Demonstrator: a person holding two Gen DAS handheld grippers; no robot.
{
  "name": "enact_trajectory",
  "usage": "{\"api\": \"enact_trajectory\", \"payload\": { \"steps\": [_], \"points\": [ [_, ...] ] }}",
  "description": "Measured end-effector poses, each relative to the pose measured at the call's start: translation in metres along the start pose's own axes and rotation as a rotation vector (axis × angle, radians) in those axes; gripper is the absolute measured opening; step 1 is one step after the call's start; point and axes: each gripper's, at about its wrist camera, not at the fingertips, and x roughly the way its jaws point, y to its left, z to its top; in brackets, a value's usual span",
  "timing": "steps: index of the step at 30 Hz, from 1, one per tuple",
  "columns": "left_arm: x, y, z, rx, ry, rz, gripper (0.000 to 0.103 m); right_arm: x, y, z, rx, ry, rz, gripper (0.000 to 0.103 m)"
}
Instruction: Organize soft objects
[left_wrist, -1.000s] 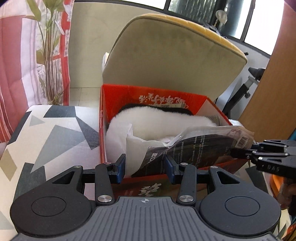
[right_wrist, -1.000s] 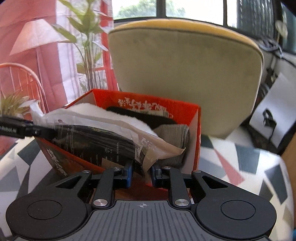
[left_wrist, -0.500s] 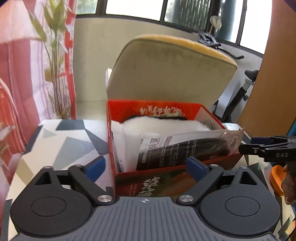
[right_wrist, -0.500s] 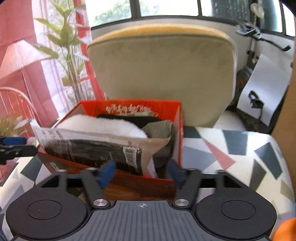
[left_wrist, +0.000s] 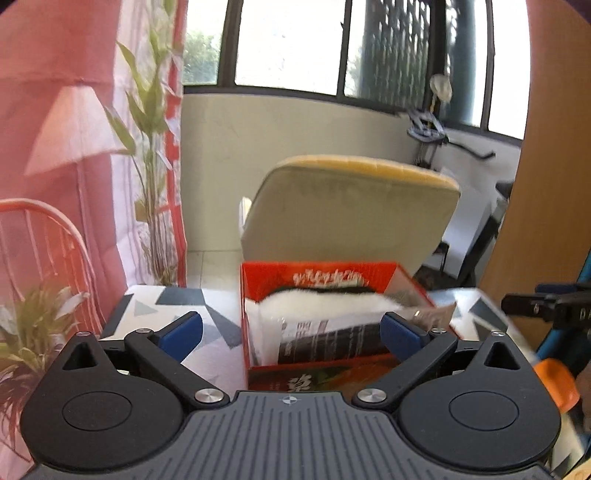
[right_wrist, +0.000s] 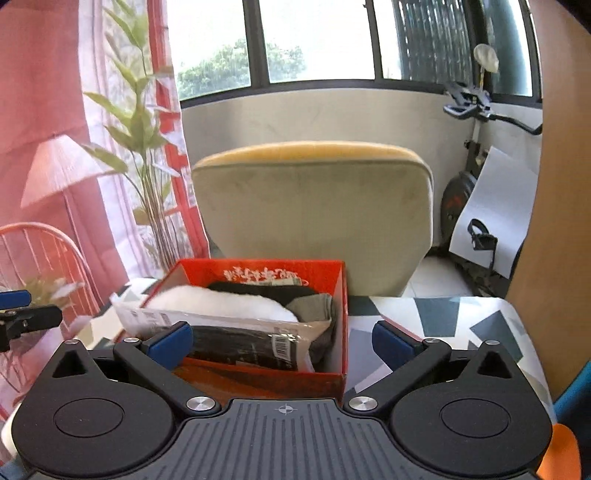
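A red cardboard box (left_wrist: 314, 376) (right_wrist: 334, 380) stands on a table with a geometric-patterned cloth (left_wrist: 166, 306) (right_wrist: 443, 325). In it lie a fluffy white item (left_wrist: 325, 301) (right_wrist: 221, 304), a dark garment in a clear plastic bag (left_wrist: 332, 338) (right_wrist: 243, 343), a black item and a grey-green sock (right_wrist: 314, 306). My left gripper (left_wrist: 291, 330) is open and empty, back from the box's near side. My right gripper (right_wrist: 282, 341) is open and empty, also back from the box. Its fingers show at the right edge of the left wrist view (left_wrist: 546, 304).
A beige chair back with a yellow top (left_wrist: 351, 210) (right_wrist: 314, 218) stands right behind the box. A red wire chair (right_wrist: 37, 251) and plants (left_wrist: 147, 166) are at the left. A wooden panel (left_wrist: 546, 184) is at the right, an exercise bike (right_wrist: 476, 184) behind.
Both grippers let go of the bagged garment, opened wide and drew back and up from the box. The bag now rests in the box at its near side.
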Motion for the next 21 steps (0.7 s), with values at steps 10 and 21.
{"api": "enact_trajectory", "payload": {
  "steps": [10, 21],
  "points": [
    [-0.096, -0.03, 0.012, 0.038, -0.129, 0.073, 0.103, -0.093, 0.03, 0.01, 0.013, -0.095, -0.016, 0.103],
    [-0.205, -0.05, 0.002, 0.012, -0.199, 0.151, 0.103, -0.213, 0.069, -0.006, -0.012, -0.202, -0.084, 0.103]
  ]
}}
